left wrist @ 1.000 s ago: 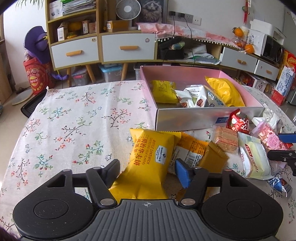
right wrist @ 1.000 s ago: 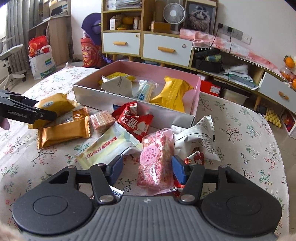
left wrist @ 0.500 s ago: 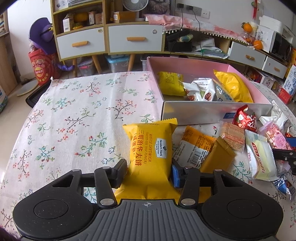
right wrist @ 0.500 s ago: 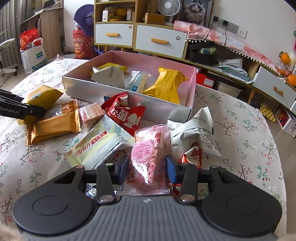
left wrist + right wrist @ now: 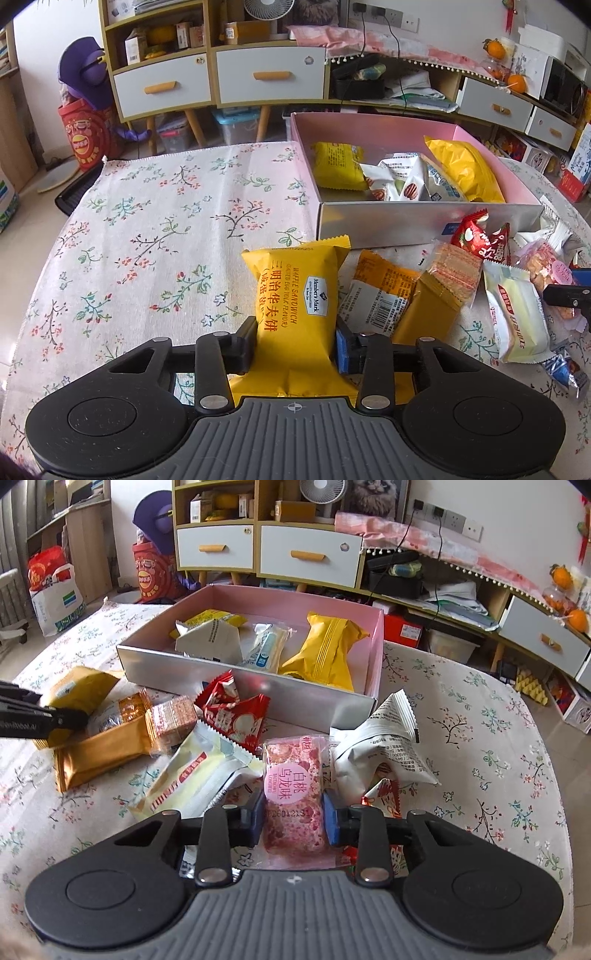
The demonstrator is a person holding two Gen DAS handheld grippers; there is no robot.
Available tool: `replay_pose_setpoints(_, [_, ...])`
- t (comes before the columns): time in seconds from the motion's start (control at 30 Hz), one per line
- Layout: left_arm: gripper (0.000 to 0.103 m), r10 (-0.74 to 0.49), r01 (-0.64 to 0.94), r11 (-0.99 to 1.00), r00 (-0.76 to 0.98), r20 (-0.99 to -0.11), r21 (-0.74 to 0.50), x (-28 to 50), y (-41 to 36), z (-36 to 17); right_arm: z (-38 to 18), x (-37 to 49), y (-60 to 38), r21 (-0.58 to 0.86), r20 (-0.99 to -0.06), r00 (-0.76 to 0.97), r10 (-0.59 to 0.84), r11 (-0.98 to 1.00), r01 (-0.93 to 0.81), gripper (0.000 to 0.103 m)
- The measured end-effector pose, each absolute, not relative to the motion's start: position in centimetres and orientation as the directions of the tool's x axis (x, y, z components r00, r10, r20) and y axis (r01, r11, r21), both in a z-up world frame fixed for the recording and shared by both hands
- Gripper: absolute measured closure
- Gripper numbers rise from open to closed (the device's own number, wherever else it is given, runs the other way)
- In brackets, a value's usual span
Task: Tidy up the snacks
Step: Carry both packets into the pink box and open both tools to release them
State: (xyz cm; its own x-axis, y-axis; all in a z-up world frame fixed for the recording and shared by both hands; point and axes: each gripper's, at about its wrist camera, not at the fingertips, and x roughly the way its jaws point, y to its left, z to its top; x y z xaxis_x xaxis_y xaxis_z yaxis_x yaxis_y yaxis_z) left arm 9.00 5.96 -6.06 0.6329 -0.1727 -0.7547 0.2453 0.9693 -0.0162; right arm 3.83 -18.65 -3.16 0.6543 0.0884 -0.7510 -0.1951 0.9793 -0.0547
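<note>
My left gripper (image 5: 295,345) is shut on a yellow waffle sandwich pack (image 5: 297,291) and holds it just above the floral tablecloth. My right gripper (image 5: 293,818) is shut on a pink snack bar (image 5: 293,794) at the near edge of the snack pile. A pink box with silver walls (image 5: 424,221) stands ahead; it also shows in the right wrist view (image 5: 258,686). It holds several snacks, among them a big yellow bag (image 5: 323,650). The left gripper appears at the left edge of the right wrist view (image 5: 37,716).
Loose snacks lie in front of the box: a red strawberry pack (image 5: 236,716), an orange-brown pack (image 5: 99,749), a cream pack (image 5: 192,775), a white pouch (image 5: 388,746). Cabinets with drawers (image 5: 218,77) stand behind the table. Bare tablecloth (image 5: 147,221) lies left of the box.
Both grippers closed on their packs. The left one lifted the yellow pack up and slightly back; the right one squeezed the pink bar and raised it a little.
</note>
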Motion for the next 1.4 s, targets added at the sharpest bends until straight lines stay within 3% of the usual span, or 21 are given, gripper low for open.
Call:
replay_pose_setpoints(0.47, [0.066, -0.182, 0.23, 0.972, 0.635, -0.751, -0.041, 8.6, 5.8, -4.2, -1.6, 3.9, -19.6, 0.059, -0.756, 0.639, 0.138, 0.988, -0.143, 0.074])
replay_pose_setpoints(1.13, [0.066, -0.223, 0.147, 0.975, 0.675, -0.704, -0.167, 10.2, 4.0, -1.1, 1.7, 5.5, -20.2, 0.294, -0.667, 0.709, 0.232, 0.955, -0.035, 0.074])
replay_pose_setpoints(1.4, [0.066, -0.179, 0.148, 0.983, 0.658, -0.731, -0.107, 14.8, 1.2, -0.6, 2.1, 7.8, -20.3, 0.398, -0.625, 0.735, 0.261, 0.917, 0.013, 0.074])
